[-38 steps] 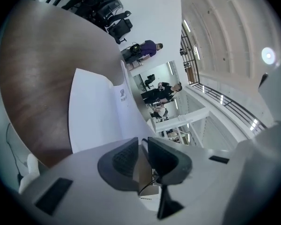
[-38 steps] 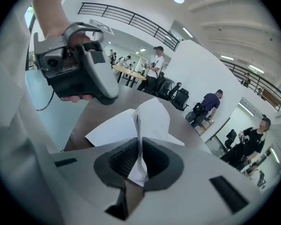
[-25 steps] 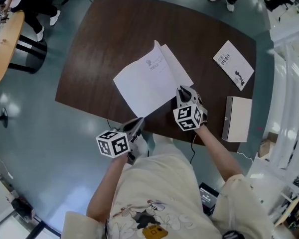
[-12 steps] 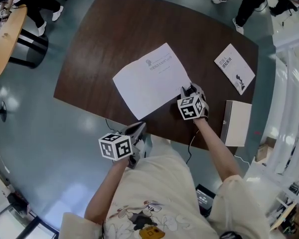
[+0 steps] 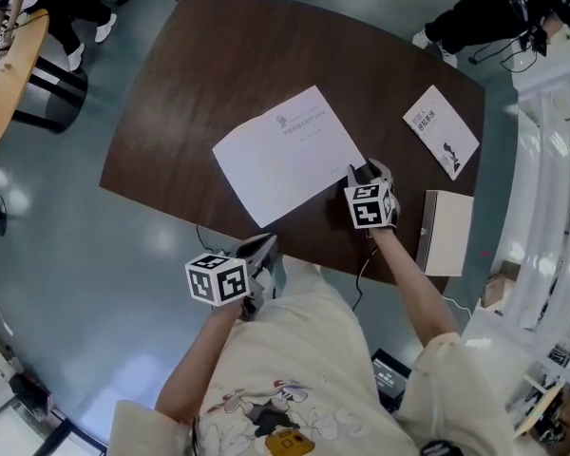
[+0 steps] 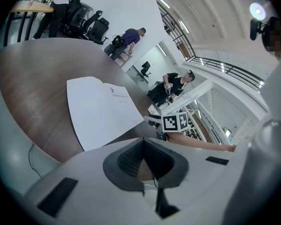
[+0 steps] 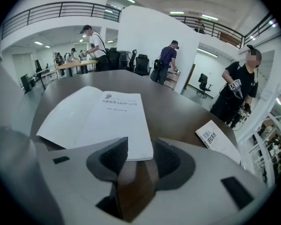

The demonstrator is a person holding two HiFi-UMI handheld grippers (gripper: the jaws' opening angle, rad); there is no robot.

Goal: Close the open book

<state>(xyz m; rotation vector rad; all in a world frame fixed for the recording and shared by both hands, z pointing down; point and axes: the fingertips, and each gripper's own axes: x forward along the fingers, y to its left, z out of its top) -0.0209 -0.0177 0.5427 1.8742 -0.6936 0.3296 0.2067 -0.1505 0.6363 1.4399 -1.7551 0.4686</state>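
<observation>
A white book (image 5: 283, 156) lies flat on the dark brown table (image 5: 218, 55), its titled cover facing up. The book (image 7: 107, 121) shows no raised page. My right gripper (image 5: 362, 172) hangs just off the book's right corner. Its jaws have just been opening and stand open (image 7: 139, 156). Nothing is pressed between them, and the book's near corner lies just beyond the fingertips. My left gripper (image 5: 263, 246) hovers off the table's front edge, near my body. Its jaws are shut (image 6: 142, 143) on nothing. The book (image 6: 100, 109) lies ahead of it.
A small printed booklet (image 5: 441, 131) lies at the table's far right, and a white box (image 5: 446, 233) stands on the right edge. A round wooden table (image 5: 5, 79) is off to the left. People (image 7: 168, 60) stand in the room behind.
The sheet that stood raised at the book's right side has dropped flat. My right gripper drew back off the book's corner to the right and opened. The left gripper barely moved.
</observation>
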